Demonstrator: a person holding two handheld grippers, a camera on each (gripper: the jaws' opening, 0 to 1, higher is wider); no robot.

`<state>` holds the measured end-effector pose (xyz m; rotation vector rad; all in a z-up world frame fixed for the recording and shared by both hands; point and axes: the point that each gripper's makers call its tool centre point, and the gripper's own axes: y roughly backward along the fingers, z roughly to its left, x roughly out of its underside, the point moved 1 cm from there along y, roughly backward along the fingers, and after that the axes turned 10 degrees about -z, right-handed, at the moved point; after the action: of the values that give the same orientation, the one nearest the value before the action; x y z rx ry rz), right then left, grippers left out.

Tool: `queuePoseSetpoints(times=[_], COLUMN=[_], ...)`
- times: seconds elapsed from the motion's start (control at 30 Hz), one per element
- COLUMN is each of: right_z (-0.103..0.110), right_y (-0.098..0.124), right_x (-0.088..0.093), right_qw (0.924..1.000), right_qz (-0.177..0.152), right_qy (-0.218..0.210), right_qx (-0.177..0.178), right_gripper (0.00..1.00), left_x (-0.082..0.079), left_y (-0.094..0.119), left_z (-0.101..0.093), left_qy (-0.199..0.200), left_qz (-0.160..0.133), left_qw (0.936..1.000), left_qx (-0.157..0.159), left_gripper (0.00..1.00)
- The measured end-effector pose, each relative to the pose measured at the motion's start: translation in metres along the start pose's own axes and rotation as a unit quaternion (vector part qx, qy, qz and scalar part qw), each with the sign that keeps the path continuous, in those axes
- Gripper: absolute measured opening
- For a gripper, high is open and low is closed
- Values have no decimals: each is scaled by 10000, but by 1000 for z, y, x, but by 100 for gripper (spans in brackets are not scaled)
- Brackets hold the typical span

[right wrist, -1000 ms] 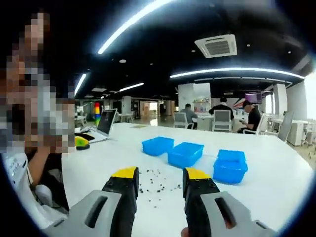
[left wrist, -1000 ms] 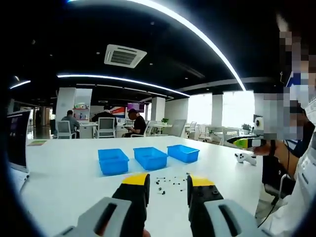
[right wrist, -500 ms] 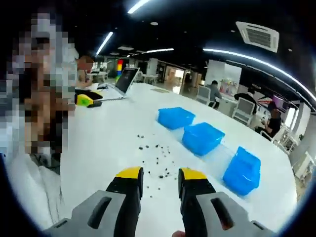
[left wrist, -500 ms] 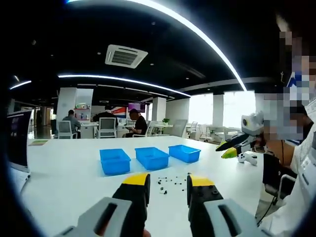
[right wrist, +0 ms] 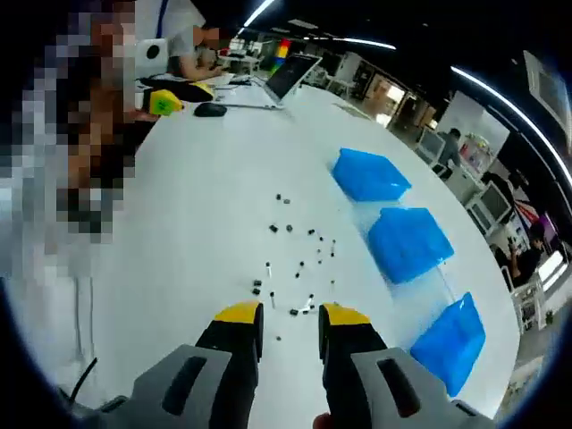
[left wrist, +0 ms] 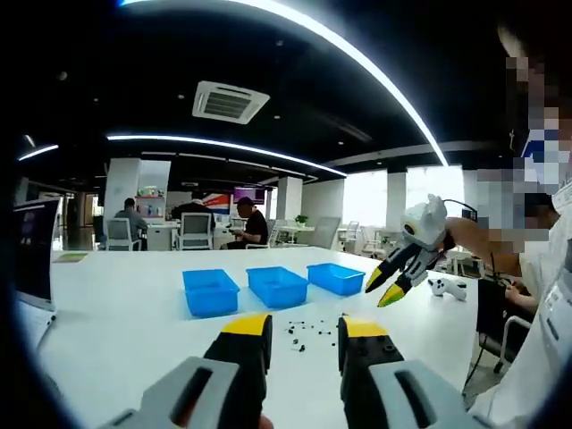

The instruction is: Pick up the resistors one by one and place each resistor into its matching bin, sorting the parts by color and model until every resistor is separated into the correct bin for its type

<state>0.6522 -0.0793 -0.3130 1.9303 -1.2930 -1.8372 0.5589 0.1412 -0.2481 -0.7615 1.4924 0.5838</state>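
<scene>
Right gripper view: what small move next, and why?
Probably ease the right gripper down onto the nearest small dark resistor just ahead of its yellow tips. Its jaws stand open with nothing between them, the loose parts lie scattered on the white table, and the three blue plastic bins wait beyond them.

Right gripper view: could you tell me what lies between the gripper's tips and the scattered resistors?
Only bare white table lies between the right gripper and the nearest resistors, seen in the right gripper view.
</scene>
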Motion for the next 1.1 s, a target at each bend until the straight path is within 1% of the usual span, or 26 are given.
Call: queuePoseSetpoints(times=[0.03,0.07,0.1,0.13,0.17,0.2,0.23,0.3,0.33,0.37,0.4,0.43,0.5,0.63,0.7,0.77,0.8,0.83,0.87,0.93,1.03,1.1], right_z=[-8,-17,-24,-26,-36,-40,-44,-49,-56,-58,-57,-59,-62,-62,-64,-65,-68,-69,-62,-64,-62,-64], right_y=[-4,-8,-13,-17,-25,-29,-35,-44,-46,-49,-53,-56,-60,-67,-65,-64,-64,-63,-64,-63,-64,-62], right_x=[7,13,18,22,32,34,37,39,38,38,40,43,49,58,56,58,59,60,56,56,54,54], right_qw=[9992,9969,9948,9933,9878,9862,9831,9760,9738,9715,9715,9700,9697,9676,9679,9686,9694,9707,9711,9708,9715,9722], right_qz=[195,390,498,547,743,772,800,752,759,758,754,828,954,1148,1151,1180,1232,1260,1266,1278,1142,1104], right_qy=[-311,-621,-817,-943,-1268,-1369,-1565,-1982,-2093,-2206,-2213,-2250,-2208,-2212,-2193,-2134,-2044,-1956,-1938,-1951,-2017,-2003], right_qx=[138,277,341,380,505,514,507,498,465,412,387,397,439,395,431,490,570,599,580,568,503,493], right_gripper=[27,26,23,20,16,13,10,10,10,10,11,11,11,11,10,8,5,4,4,4,3,3], left_x=[0,0,0,0,0,0,1,1,0,0,0,0,0,2,2,3,3,3,3,3,3,2], left_y=[0,0,0,0,-1,-1,-1,-1,-1,-1,0,0,0,-1,-1,-2,-2,-2,-2,-3,-2,-2], left_z=[0,1,1,1,2,2,2,2,3,3,3,4,5,6,6,7,7,7,6,4,4,6], left_qy=[1,3,7,10,12,17,19,23,25,26,25,26,35,52,54,60,57,50,38,38,32,33], left_qz=[-3,-6,-7,-5,-1,2,4,3,-1,-3,-6,-11,-16,10,13,14,15,17,15,16,13,1], left_qw=[10000,10000,10000,10000,10000,10000,10000,10000,10000,10000,10000,10000,10000,10000,10000,10000,10000,10000,10000,10000,10000,10000], left_qx=[-3,-6,-6,-4,-1,3,6,3,-5,-10,-15,-22,-32,-39,-32,-36,-34,-24,-10,12,1,-33], left_gripper=[31,31,31,31,31,31,31,31,31,31,31,31,31,31,31,31,31,31,31,31,31,31])
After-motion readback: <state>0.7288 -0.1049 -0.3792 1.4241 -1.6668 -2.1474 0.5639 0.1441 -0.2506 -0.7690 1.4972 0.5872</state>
